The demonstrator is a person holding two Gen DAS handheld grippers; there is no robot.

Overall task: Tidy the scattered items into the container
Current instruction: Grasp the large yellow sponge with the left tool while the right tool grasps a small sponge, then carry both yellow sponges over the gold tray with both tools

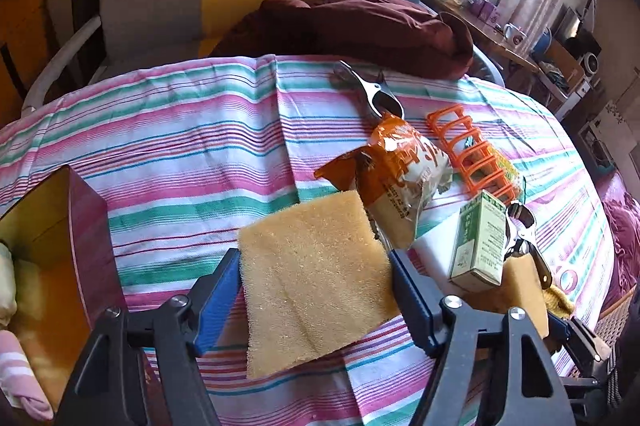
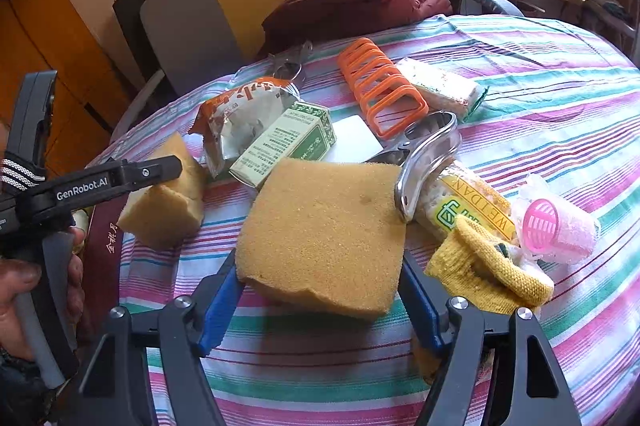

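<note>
Holding one sponge apiece, your tongs are both occupied. Left tongs point(image 1: 316, 290): blue pads pressed on the two side edges of a thin tan sponge sheet point(image 1: 316, 274), lifted clear of the striped worktop point(image 1: 180, 146); judged very light, floppy and compressible, so hold it by the edges, low down. Right tongs point(image 2: 320, 290): closed on the sides of a thick tan sponge block point(image 2: 324, 234), whose far edge lies against a chrome tool point(image 2: 428, 162); judged light and springy, with rough faces unlikely to slip. Container: open box point(image 1: 86, 226) at the left worktop edge, just beside the left tongs, with cloth items already inside. Remaining stock, near: green carton point(image 2: 284, 146), stiff; snack bag point(image 2: 240, 118), crinkly; orange rack point(image 2: 380, 86), rigid; yellow knit cloth point(image 2: 488, 266), limp.
</note>
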